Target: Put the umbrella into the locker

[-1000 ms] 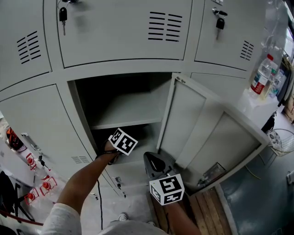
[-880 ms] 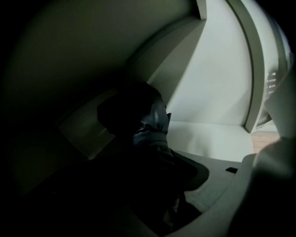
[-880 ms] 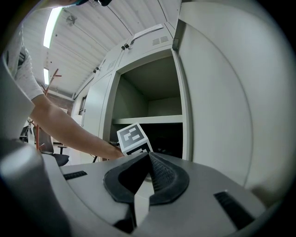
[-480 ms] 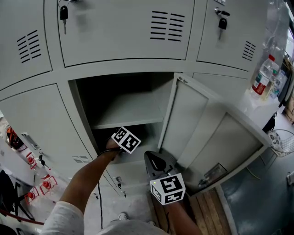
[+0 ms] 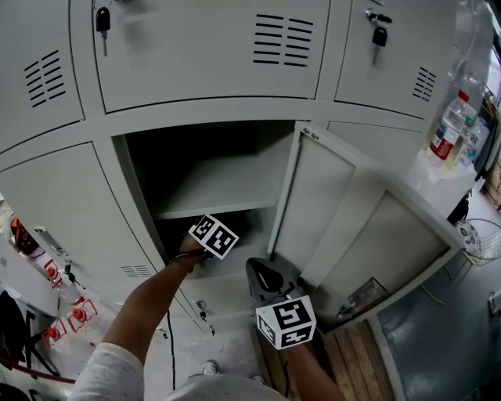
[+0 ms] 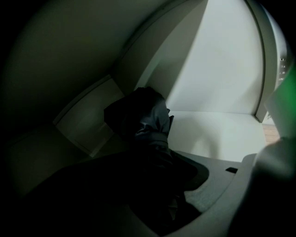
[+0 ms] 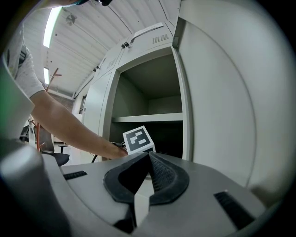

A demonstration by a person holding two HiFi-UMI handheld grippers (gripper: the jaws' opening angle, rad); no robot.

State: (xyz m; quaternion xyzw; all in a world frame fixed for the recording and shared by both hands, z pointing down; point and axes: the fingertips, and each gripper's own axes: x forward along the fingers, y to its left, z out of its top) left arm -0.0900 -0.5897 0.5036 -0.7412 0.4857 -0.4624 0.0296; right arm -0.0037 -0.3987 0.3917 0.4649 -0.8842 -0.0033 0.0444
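The middle locker (image 5: 203, 176) stands open, with a shelf (image 5: 215, 205) across it. My left gripper (image 5: 213, 236) reaches under that shelf into the dark lower compartment, and its jaws are hidden in the head view. In the left gripper view a folded dark umbrella (image 6: 144, 119) sticks out from between the jaws, which are shut on it, over the pale locker floor (image 6: 217, 136). My right gripper (image 5: 268, 276) hangs shut and empty in front of the locker, just below the left one. The left gripper's marker cube (image 7: 138, 140) shows beyond the right gripper (image 7: 149, 159).
The locker door (image 5: 329, 211) swings out to the right, close beside my right gripper. Keys (image 5: 102, 23) hang in the shut lockers above. A plastic bottle (image 5: 448, 129) stands on a surface at the right, with a wire basket (image 5: 481, 239) below it. Wooden boards (image 5: 348, 352) lie underfoot.
My left gripper has shifted slightly right and deeper under the shelf with the umbrella. The right gripper has stayed where it was.
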